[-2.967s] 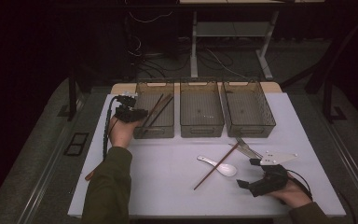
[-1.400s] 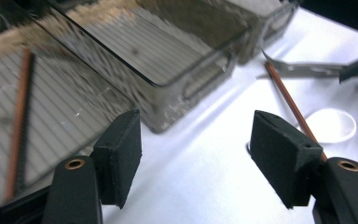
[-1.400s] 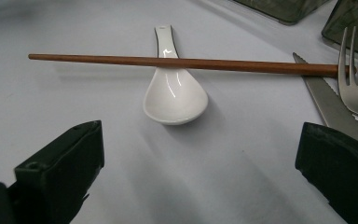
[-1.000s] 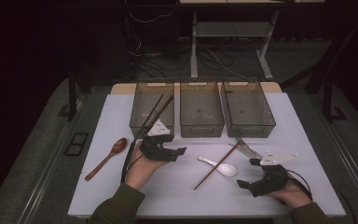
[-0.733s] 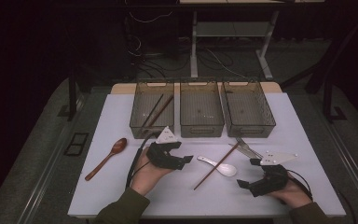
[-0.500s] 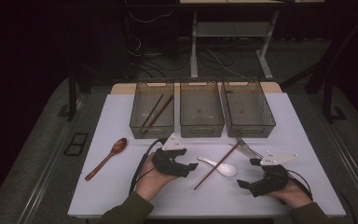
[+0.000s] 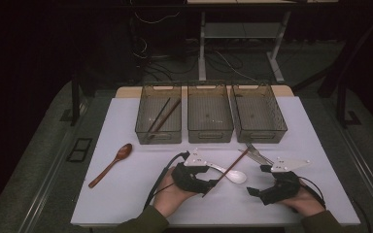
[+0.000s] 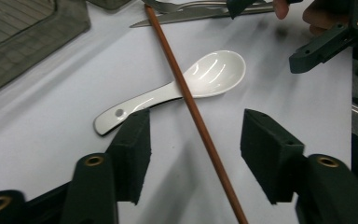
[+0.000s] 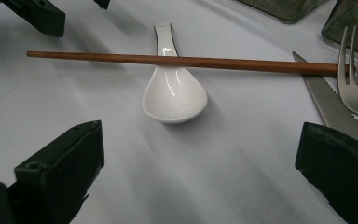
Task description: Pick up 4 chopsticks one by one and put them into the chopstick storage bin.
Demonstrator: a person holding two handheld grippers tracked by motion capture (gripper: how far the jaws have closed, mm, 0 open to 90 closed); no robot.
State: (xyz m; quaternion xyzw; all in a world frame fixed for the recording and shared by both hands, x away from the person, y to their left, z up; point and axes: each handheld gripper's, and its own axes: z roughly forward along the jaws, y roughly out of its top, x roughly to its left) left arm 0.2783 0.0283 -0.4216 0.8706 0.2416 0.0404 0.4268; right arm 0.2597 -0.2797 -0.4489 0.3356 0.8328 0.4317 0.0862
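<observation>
A brown wooden chopstick (image 7: 226, 171) lies slantwise across the handle of a white ceramic spoon (image 7: 234, 175) on the white mat. My left gripper (image 7: 208, 181) is low over the chopstick's near end. In the left gripper view the chopstick (image 8: 191, 105) runs between the two pads, and my left gripper (image 8: 196, 158) does not touch it; its jaws have just been closing. My right gripper (image 7: 258, 180) rests at the front right, open, nothing between its jaws. In the right gripper view my right gripper (image 9: 200, 186) faces the spoon (image 9: 175, 95) and chopstick (image 9: 191, 61).
A steel fork (image 7: 257, 153) and a knife (image 9: 326, 105) lie by the chopstick's far end. A wooden spoon (image 7: 110, 165) lies at the left. Three clear bins stand at the back; the left bin (image 7: 158, 141) holds two chopsticks (image 7: 162, 116).
My left hand came from the left bin down to the middle of the mat and slid right to the chopstick, its jaws narrowing around it. The right gripper has not moved.
</observation>
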